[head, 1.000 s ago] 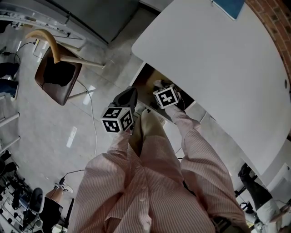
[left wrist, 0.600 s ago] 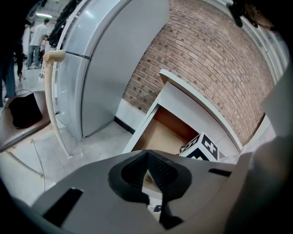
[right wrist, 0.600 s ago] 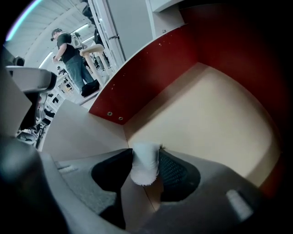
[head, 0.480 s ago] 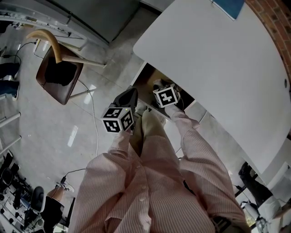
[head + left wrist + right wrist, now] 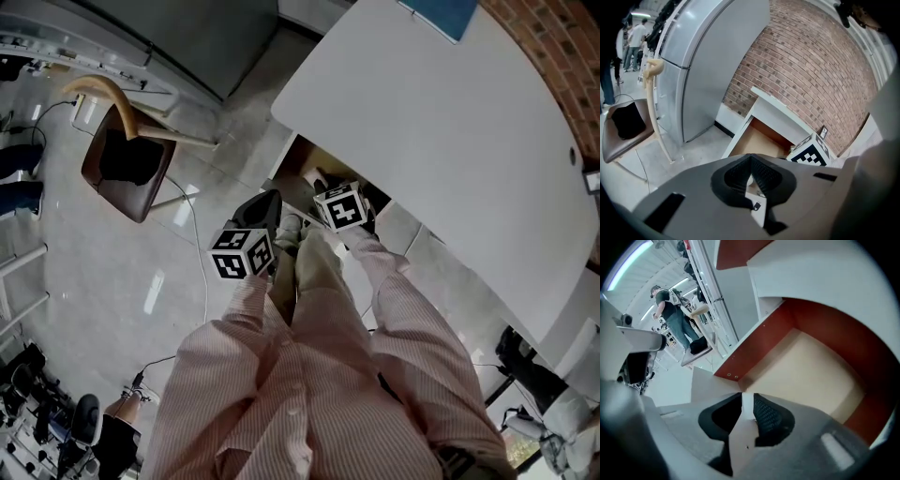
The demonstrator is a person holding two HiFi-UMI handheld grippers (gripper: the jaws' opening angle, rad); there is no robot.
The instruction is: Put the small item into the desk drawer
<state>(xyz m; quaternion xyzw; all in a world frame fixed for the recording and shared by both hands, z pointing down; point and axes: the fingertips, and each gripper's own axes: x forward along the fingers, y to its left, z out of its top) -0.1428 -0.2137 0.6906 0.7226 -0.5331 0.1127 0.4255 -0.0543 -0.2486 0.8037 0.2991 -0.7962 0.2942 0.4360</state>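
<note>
- Far left, on the pale floor (image 5: pixel 84 281): brown-seated chair (image 5: pixel 117 159) with a curved wooden back, well apart from the white surface (image 5: pixel 441 141); thin white cable (image 5: pixel 200 272) trailing across the floor beside it.
- In the left gripper view, beyond the chair: tall grey cabinet (image 5: pixel 703 65), upright.
- Left of middle: left claw (image 5: pixel 751 158). Points slantwise down towards the open drawer (image 5: pixel 757 140), near its front and not inside. Black pads together at the tips, gripping nothing. Carries a marker cube (image 5: pixel 242 253); striped sleeve (image 5: pixel 234 319) behind it.
- Middle: the drawer itself, pulled out from under the edge of the surface. Shows a pale beige bottom, red-brown inner walls and a white outside.
- Whereabouts of the small item: not discernible in any view; gripped by neither claw.
- Just right of that: right claw (image 5: pixel 747 397). Hangs over the open drawer and points steeply down at its beige bottom. Pads narrowly apart, just lately closing, nothing pinched between them; only a pale strip of background visible through the slit. Second marker cube (image 5: pixel 339 206) on top.
- Right: the surface, broad, rounded at the near corner; flat blue thing (image 5: pixel 441 11) at its far edge, cut off by the frame.
- Far right: brick wall (image 5: pixel 562 37) along the far side of the surface.
</note>
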